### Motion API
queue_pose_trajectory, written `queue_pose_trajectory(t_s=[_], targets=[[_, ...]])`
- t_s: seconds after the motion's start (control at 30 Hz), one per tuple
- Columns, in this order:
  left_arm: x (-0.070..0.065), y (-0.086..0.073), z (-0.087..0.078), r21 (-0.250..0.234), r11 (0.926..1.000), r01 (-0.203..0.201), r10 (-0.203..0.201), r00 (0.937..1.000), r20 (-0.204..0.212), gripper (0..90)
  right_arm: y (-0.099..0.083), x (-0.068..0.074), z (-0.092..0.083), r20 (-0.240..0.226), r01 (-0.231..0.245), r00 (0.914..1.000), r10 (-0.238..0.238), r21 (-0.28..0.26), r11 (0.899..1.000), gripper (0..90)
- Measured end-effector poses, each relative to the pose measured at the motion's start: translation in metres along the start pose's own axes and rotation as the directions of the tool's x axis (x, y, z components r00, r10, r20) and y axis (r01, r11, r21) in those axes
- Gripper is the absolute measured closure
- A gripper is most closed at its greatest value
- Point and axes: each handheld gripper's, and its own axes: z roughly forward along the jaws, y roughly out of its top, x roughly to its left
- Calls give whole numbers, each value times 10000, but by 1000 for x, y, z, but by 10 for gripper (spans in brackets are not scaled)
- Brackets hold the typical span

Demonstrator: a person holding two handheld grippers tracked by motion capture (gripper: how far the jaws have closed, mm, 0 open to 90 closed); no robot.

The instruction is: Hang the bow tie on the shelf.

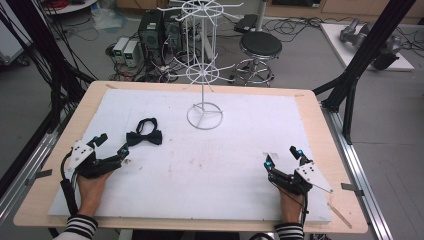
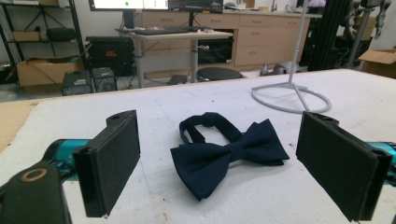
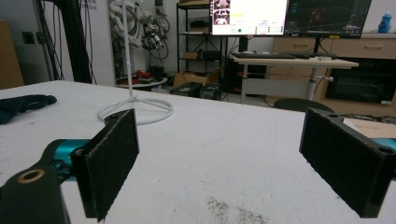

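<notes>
A: Where does the left gripper (image 1: 111, 145) sit, and how do its jaws stand?

B: It rests low at the left of the high view, on the white sheet (image 1: 225, 165) that covers the counter (image 1: 310, 107). Its jaws are spread wide and hold nothing. The person's left hand (image 1: 90, 185) grips it from below, with a striped sleeve (image 1: 80, 227) at the bottom edge.

A: And the bow tie?

B: The dark bow tie (image 1: 144, 134) lies flat on the sheet just above and right of that gripper's tips, near them but apart. In the left gripper view the bow tie (image 2: 229, 151) lies in the middle of the frame, between the two black pads (image 2: 112, 161) and a little beyond them, its strap looped behind it.

A: The right gripper?

B: The right gripper (image 1: 283, 156) is at the lower right of the high view, released too, jaws wide apart over bare sheet. It is well apart from the bow tie.

A: Anything farther out?

B: A white wire stand (image 1: 204, 75) rises at the upper middle, its round base on the sheet. A black stool (image 1: 260, 47) stands on the floor behind the counter.
</notes>
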Motion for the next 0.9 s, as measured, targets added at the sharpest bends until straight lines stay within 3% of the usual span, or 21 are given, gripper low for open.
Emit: queue_pose_trajectory(t_s=[0.3,0.4,0.47,0.5,0.6,0.67,0.9], targets=[[9,31,15,576,9983,-15,22,9999,-123,140,0,0,0,-17,-33,10000,33,28,10000,110],[10,40,22,964,9952,-182,192,9998,-103,141,0,0,0,-9,-22,10000,22,29,10000,110],[11,46,32,1463,9892,-107,103,9999,34,143,0,0,0,-30,-72,10000,73,63,10000,110],[11,46,32,1463,9892,-107,103,9999,34,143,0,0,0,-25,-79,10000,79,70,9999,110],[13,49,43,1955,9807,-79,56,9999,127,143,0,0,0,-26,-50,10000,50,50,10000,110],[14,49,50,2307,9727,-264,245,9996,111,144,0,0,1,-21,-38,10000,38,36,10000,110],[18,51,70,3326,9424,-359,383,9993,-8,144,0,1,0,-39,-56,10000,57,90,9999,110]])
